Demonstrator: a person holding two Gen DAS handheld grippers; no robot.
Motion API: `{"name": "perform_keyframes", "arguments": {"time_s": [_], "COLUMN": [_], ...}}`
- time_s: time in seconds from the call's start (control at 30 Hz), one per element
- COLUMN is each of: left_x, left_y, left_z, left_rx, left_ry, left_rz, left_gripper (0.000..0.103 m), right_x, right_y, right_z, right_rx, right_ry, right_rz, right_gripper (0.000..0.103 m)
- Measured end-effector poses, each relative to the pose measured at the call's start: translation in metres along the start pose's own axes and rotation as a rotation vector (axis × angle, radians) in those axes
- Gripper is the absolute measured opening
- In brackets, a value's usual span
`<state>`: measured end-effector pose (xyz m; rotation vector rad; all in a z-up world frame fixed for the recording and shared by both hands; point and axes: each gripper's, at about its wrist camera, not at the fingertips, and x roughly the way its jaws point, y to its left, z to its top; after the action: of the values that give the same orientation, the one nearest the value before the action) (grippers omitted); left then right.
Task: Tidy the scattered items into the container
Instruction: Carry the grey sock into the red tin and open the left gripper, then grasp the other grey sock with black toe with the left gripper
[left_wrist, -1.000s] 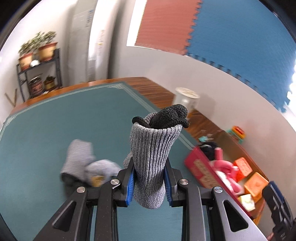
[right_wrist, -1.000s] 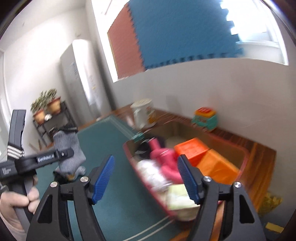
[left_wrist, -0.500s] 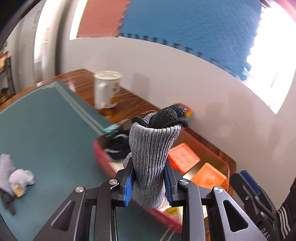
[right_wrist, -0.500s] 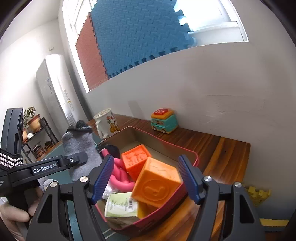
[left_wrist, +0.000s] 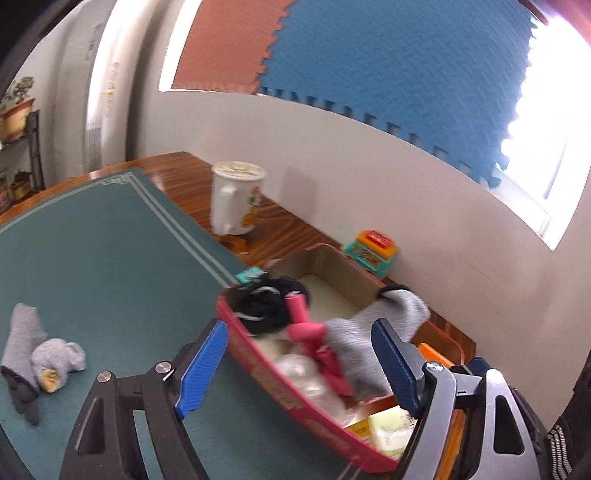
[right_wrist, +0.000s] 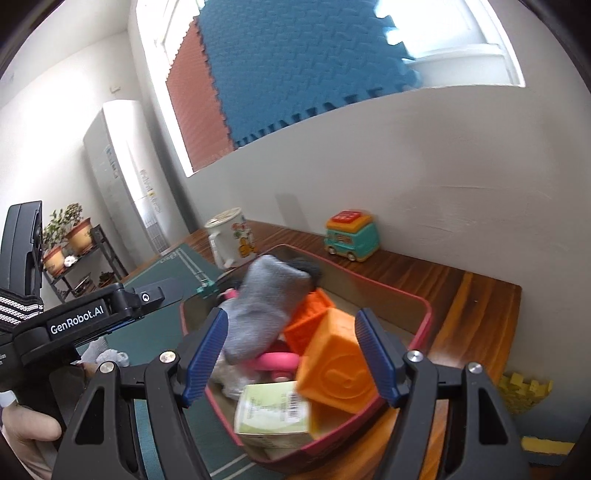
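Grey sock (right_wrist: 264, 306): free of both grippers, over the red container (left_wrist: 258, 365), ahead of the spread jaws; released for stowing.
Left gripper (left_wrist: 299, 369): jaws wide apart, empty.
Right gripper (right_wrist: 291, 354): jaws apart, empty, over container.
Remaining socks (left_wrist: 35, 352): on desk, left of left jaws.

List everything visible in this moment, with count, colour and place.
sock: 1, grey with black toe, atop the toys in the bin
bin: 1, red, table edge beside the mat
cubes: 2, orange, in bin
pink toy: 1, in bin
carton: 1, pale green, in bin
socks: small grey pile, on green mat
mug: 1, white, on table
toy bus: 1, teal and orange, by wall
left gripper: open, empty
right gripper: open, empty
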<state>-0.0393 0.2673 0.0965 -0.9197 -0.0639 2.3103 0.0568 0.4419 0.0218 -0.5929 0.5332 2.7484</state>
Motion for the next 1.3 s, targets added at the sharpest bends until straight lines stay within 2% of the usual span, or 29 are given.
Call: {"name": "perform_keyframes", "arguments": {"time_s": [0.17, 0.57, 0.77, 0.87, 0.97, 1.1, 1.2, 1.3], "left_x": [-0.016, -0.076, -0.08, -0.066, -0.054, -0.041, -0.035, -0.038], "left_y": [0.04, 0.185, 0.229, 0.239, 0.243, 0.248, 0.258, 0.268], "left_z": [-0.008, -0.028, -0.036, -0.039, -0.043, -0.05, -0.056, -0.06], "left_rx": [-0.061, -0.309, -0.392, -0.405, -0.397, -0.371, -0.397, -0.451], "left_ry": [-0.009, -0.062, -0.049, -0.017, 0.001, 0.012, 0.032, 0.028], "left_rz": [0.106, 0.316, 0.325, 0.297, 0.28, 0.297, 0.27, 0.224], "left_gripper": [0.082, 0.082, 0.082, 0.082, 0.082, 0.081, 0.06, 0.043], "right_x": [0.0, 0.015, 0.029, 0.035, 0.04, 0.046, 0.051, 0.057], "right_y": [0.025, 0.104, 0.133, 0.142, 0.149, 0.156, 0.162, 0.169], "right_z": [-0.004, -0.024, -0.038, -0.042, -0.046, -0.051, -0.054, -0.055], "right_rx": [-0.043, -0.168, -0.22, -0.236, -0.245, -0.258, -0.27, -0.284], "right_ry": [0.01, 0.083, 0.131, 0.15, 0.163, 0.181, 0.194, 0.21], "right_rz": [0.038, 0.16, 0.189, 0.19, 0.188, 0.188, 0.19, 0.196], "right_gripper": [0.075, 0.076, 0.077, 0.077, 0.077, 0.077, 0.077, 0.077]}}
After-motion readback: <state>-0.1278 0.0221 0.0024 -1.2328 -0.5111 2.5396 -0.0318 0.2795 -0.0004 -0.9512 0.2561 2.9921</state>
